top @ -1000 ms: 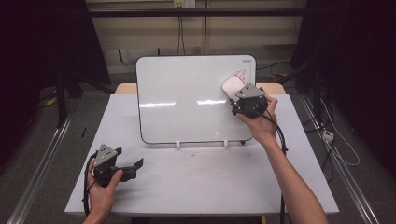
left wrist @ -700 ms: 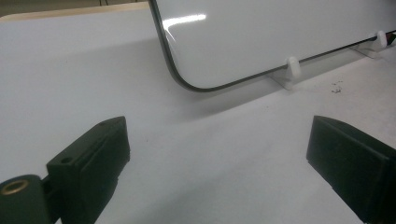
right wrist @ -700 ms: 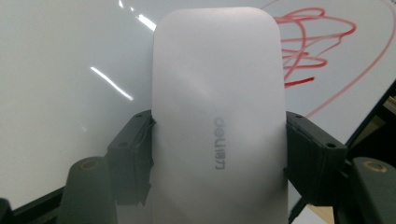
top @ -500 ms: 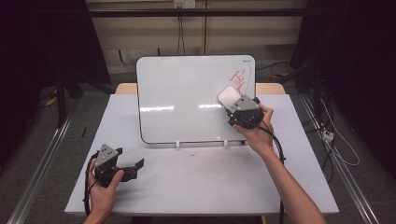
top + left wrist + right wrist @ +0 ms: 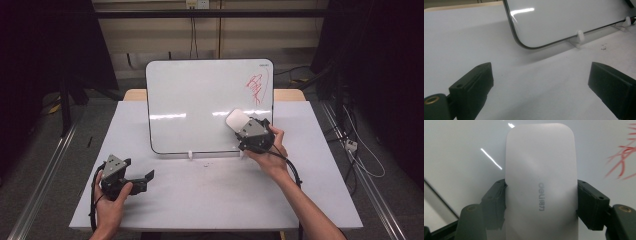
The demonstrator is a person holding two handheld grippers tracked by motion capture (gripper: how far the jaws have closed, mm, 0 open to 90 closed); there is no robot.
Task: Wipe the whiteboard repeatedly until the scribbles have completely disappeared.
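Note:
A white board [image 5: 200, 100] stands upright on small white feet at the back of the table. A red scribble [image 5: 257, 85] marks its upper right corner. My right gripper [image 5: 241, 126] is shut on a white board eraser [image 5: 236, 120], which lies against the board's lower right part, below the scribble. In the right gripper view the eraser [image 5: 541, 182] sits clamped between both jaws, with the red scribble [image 5: 624, 162] off to the right. My left gripper [image 5: 144, 181] rests on the table at the front left, open, with nothing between its fingers [image 5: 474, 85].
The grey table [image 5: 210, 200] carries the board, whose clip feet [image 5: 580, 37] stand near a few dark crumbs [image 5: 603, 46]. A cable trails from each gripper. Dark curtains and metal floor rails flank the table.
My right gripper has slid the eraser down and slightly left across the board, away from the upper right corner, so the red scribble now shows in full. The left gripper has stayed put.

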